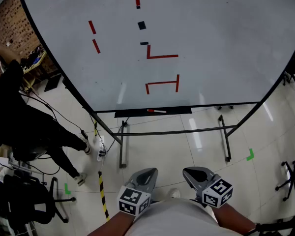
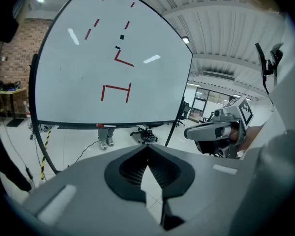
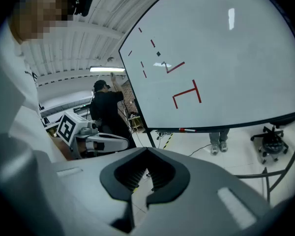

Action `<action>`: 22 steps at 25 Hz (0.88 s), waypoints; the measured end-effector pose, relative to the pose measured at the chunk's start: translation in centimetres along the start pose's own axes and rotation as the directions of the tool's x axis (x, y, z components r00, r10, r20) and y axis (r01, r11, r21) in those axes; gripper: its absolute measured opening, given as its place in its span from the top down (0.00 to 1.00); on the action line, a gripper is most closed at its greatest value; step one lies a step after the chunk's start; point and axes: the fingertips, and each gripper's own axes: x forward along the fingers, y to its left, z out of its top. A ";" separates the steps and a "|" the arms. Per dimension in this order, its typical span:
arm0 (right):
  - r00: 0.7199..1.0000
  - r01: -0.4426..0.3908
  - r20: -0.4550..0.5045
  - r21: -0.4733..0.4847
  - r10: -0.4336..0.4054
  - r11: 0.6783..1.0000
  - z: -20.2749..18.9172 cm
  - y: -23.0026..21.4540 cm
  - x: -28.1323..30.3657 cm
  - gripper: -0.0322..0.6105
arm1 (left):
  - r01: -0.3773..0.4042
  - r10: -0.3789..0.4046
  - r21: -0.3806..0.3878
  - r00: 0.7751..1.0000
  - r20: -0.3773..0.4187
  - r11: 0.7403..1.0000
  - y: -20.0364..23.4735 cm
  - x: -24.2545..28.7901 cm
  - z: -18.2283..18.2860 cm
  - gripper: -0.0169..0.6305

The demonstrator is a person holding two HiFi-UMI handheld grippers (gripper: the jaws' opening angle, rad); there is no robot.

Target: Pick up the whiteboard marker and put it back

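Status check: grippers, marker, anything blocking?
Left hand-held gripper and right hand-held gripper shut, empty, low by the body. Whiteboard marker lies on the whiteboard tray, untouched. Nothing between; a person stands off left.

Looks like an open lab workspace, folks: big white whiteboard (image 1: 211, 43) at twelve o'clock, red brick wall (image 1: 12, 18) at ten, black swivel office chair (image 1: 19, 195) at eight, yellow-black hazard tape (image 1: 103, 193) on glossy pale floor tiles (image 1: 187, 146).

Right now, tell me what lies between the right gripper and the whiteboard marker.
In the head view, bare floor tiles and the stand's crossbar lie between the right gripper and the whiteboard marker on its tray.
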 end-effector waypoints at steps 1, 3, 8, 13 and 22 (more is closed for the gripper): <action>1.000 -0.008 -0.004 0.003 0.008 1.000 -0.1 -0.2 -0.2 0.95 | -0.006 0.006 -0.002 1.000 0.004 1.000 -0.3 0.2 0.1 0.95; 1.000 -0.026 -0.012 0.007 0.026 1.000 -0.3 -0.6 -0.6 0.95 | -0.019 0.019 -0.007 1.000 0.010 1.000 -0.8 0.7 0.2 0.95; 0.997 -0.069 -0.026 -0.003 0.069 0.998 -0.6 -2.1 -1.4 0.95 | -0.056 0.056 -0.016 0.998 0.010 0.998 -2.0 1.8 0.0 0.95; 0.995 -0.094 -0.035 0.009 0.094 0.996 -1.1 -3.3 -1.7 0.95 | -0.089 0.089 -0.015 0.996 -0.007 0.996 -2.6 2.0 -0.4 0.95; 0.995 -0.087 -0.041 0.003 0.087 0.996 -0.6 -4.6 -1.1 0.95 | -0.101 0.100 -0.047 0.995 -0.020 0.994 -0.3 3.2 0.2 0.95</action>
